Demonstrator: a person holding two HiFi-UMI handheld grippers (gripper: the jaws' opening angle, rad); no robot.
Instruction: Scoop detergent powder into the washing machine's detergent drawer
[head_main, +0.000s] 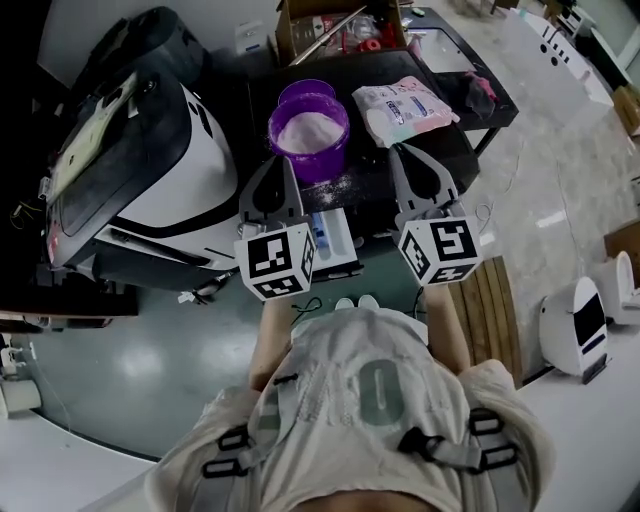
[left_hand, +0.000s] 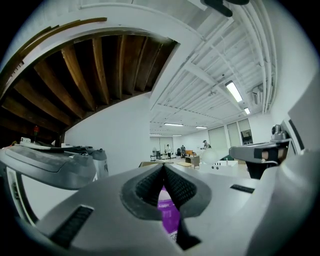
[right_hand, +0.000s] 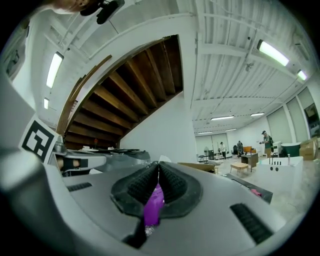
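Note:
A purple tub (head_main: 309, 134) of pale detergent powder stands on the black table (head_main: 470, 125), with a purple scoop or lid (head_main: 304, 92) just behind it. A white detergent drawer (head_main: 329, 239) with a blue insert lies at the table's near edge, between the two grippers. My left gripper (head_main: 281, 162) is shut and empty, its tips beside the tub's near left side. The right gripper (head_main: 398, 150) is also shut and empty, right of the tub. Through the left gripper's (left_hand: 163, 165) jaws a purple strip of the tub (left_hand: 169, 214) shows. The right gripper (right_hand: 159, 164) shows the same purple tub (right_hand: 152, 207).
A white and black washing machine (head_main: 140, 170) stands at the left, close to the table. A plastic detergent bag (head_main: 405, 108) lies right of the tub. A cardboard box (head_main: 340, 25) sits at the back. A white device (head_main: 580, 325) stands on the floor at the right.

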